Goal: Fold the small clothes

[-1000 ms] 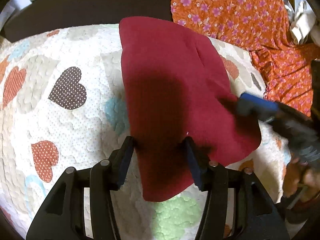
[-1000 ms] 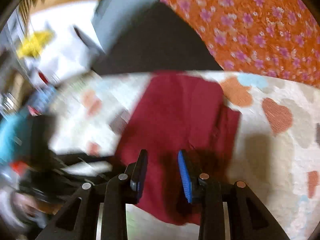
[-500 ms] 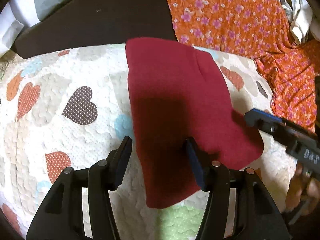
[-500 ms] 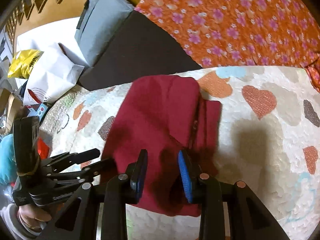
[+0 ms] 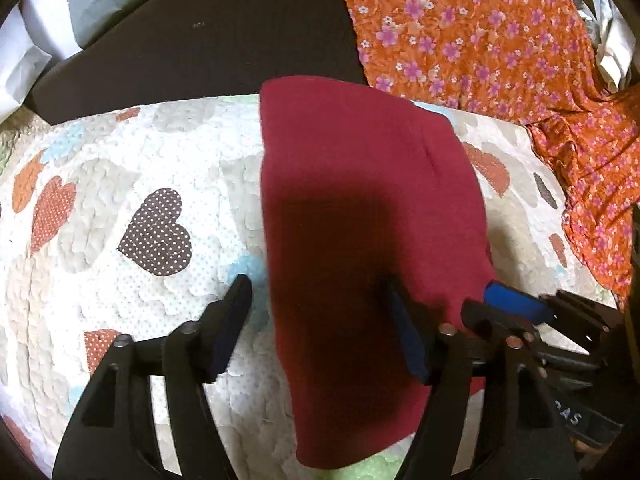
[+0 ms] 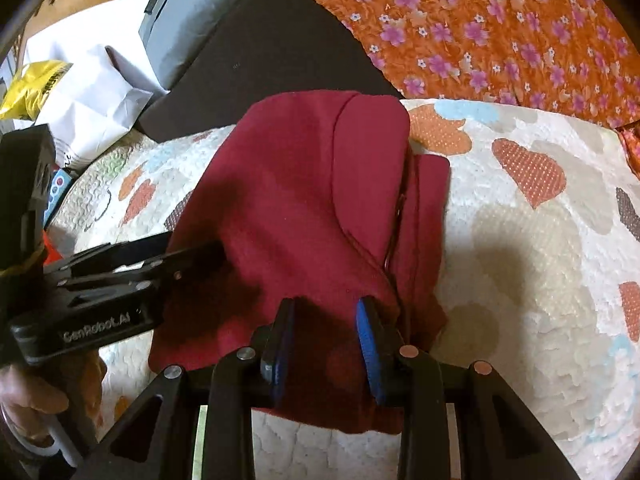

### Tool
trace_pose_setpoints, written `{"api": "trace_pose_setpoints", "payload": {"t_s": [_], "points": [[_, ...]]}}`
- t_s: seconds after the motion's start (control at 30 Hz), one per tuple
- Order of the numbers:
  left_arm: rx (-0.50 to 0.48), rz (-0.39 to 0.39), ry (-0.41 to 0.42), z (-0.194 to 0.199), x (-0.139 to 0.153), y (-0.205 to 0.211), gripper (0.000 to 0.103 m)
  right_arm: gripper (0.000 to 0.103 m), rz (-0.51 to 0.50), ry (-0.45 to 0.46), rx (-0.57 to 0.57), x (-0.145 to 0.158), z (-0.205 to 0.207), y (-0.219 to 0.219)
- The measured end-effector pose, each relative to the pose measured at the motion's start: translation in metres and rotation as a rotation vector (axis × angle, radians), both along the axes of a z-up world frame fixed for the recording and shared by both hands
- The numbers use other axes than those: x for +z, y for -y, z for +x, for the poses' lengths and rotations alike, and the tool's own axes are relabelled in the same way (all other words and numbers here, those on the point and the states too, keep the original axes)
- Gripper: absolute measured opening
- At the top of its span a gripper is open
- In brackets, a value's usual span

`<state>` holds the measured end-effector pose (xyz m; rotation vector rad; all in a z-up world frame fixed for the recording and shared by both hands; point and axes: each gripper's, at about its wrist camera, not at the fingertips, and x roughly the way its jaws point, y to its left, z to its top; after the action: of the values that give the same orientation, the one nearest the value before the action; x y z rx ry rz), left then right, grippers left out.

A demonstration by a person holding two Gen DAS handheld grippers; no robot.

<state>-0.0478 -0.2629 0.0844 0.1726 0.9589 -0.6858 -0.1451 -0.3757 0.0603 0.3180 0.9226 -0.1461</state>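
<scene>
**A:** Beneath your two tools lies a white quilted bedspread (image 5: 100,288) printed with hearts in brown, rust and pale blue. What sits on it?

**B:** A dark red garment (image 5: 360,216), already folded into a long panel, lies flat on the bedspread. From your right wrist camera the red garment (image 6: 304,208) shows one folded layer lapping over another, with a seam line running down the near side of the top layer.

**A:** Where are your tools, relative to that garment?

**B:** Your left gripper (image 5: 316,312) stands with its jaws spread wide. One finger rests over the bedspread just beside the garment's left edge; the other sits over the red cloth itself. Nothing is pinched between them. Your right gripper (image 6: 326,340) is at the garment's near end, its blue-padded jaws parted, with red cloth showing in the gap between them. You cannot tell from either camera whether the pads touch the cloth.

**A:** And around the garment?

**B:** Beyond the garment's far edge runs a dark brown flat surface (image 5: 208,36). To the far right of the garment spreads an orange fabric with pink flowers (image 5: 500,40). To the far left of the garment, past the dark surface, are a grey cushion (image 6: 200,4), a crumpled white bag (image 6: 92,108) and a yellow packet (image 6: 36,84).
</scene>
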Motion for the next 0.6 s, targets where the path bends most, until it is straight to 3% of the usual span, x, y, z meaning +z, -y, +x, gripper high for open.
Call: {"api": "trace_pose_setpoints", "payload": {"t_s": [0.1,0.3,0.5,0.6], "points": [[0.004,-0.003,-0.002,0.0,0.001,-0.002,0.071,0.03,0.009,-0.02,0.002,0.006,-0.004,-0.003],[0.001,0.014,0.037,-0.005,0.004,-0.001,0.071,0.03,0.037,0.057,-0.05,0.021,-0.024,-0.002],[-0.002,0.02,0.037,-0.005,0.0,0.0,0.071,0.03,0.064,0.004,-0.065,-0.012,-0.011,0.006],[0.001,0.021,0.045,-0.005,0.001,-0.001,0.073,0.031,0.058,0.008,-0.053,-0.003,-0.01,0.005]]}}
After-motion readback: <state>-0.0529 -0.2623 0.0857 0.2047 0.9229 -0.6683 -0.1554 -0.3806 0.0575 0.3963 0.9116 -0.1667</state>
